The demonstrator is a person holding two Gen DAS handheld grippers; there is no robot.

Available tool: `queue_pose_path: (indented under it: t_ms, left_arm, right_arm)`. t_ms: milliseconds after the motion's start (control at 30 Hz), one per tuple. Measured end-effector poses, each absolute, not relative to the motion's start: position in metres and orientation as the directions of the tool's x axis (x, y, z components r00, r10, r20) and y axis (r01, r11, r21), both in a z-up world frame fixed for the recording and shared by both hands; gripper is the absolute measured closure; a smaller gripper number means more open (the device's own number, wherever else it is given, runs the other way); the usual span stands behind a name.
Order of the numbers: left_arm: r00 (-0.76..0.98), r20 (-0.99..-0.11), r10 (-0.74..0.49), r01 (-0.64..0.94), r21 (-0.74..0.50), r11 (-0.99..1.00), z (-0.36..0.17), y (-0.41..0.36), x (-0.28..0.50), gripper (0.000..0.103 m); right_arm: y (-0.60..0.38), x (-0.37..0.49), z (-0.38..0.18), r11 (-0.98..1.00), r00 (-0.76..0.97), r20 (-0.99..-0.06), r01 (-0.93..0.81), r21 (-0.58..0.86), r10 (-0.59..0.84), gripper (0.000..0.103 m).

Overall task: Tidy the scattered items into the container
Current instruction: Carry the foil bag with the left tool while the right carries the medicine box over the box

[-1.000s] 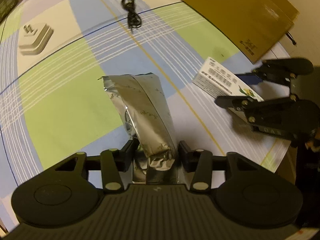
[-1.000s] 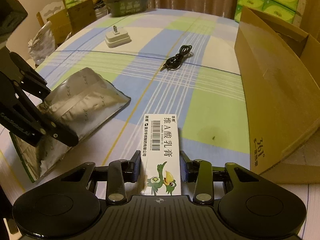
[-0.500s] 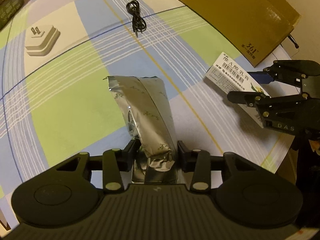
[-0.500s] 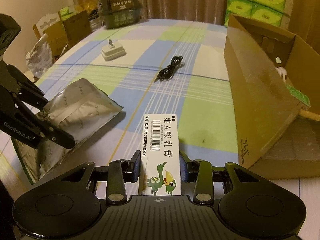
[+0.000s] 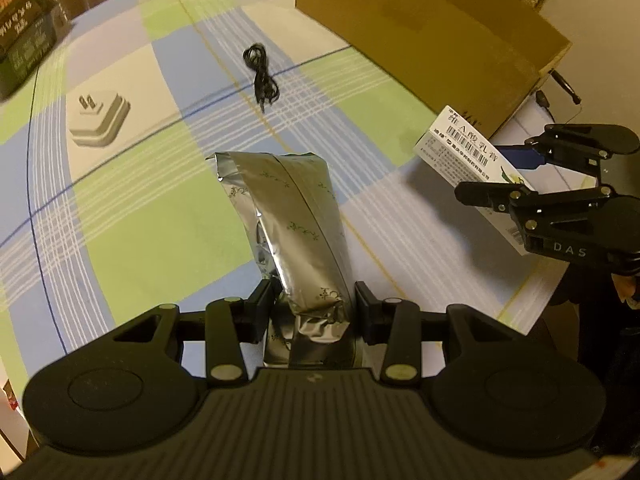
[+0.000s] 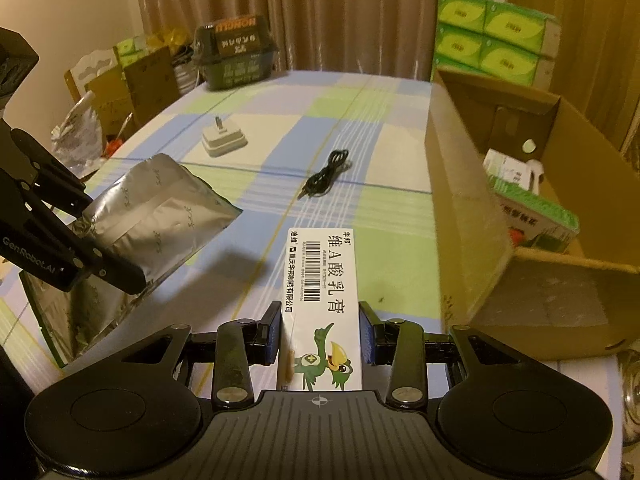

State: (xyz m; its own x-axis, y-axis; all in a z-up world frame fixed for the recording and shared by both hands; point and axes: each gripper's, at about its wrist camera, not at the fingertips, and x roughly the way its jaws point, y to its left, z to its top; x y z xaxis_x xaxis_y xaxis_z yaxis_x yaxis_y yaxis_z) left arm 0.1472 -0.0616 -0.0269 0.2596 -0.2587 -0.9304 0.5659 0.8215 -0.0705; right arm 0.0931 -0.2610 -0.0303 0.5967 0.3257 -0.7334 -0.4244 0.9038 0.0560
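Right wrist view: right gripper [image 6: 320,334] clamped on white ointment box [image 6: 322,292] at lower centre, now raised, cardboard box [image 6: 460,208] interior newly opened at right. Left gripper [image 5: 314,306] pinching foil pouch [image 5: 288,216], likewise lifted. Both ready for dropping in.

Left gripper [image 5: 314,304] clamping foil pouch [image 5: 288,216], lifted
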Motion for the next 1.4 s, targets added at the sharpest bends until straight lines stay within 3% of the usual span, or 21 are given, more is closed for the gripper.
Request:
queue_pose_path:
  t_ms: [900,1400]
  left_arm:
    - [0.279,-0.918,-0.281,0.626,-0.047,0.778,-0.001,-0.094,0.110,0.066]
    - [0.303,-0.866,-0.398,0.637,-0.127,0.761,0.050,-0.152,0.148,0.066]
  right_arm:
    - [-0.288,0.067,0.006,0.918,0.668,-0.674,-0.394,0.038,0.314,0.067]
    - [-0.345,0.103,0.068,0.958,0.791,-0.562,-0.288,0.003,0.240,0.067]
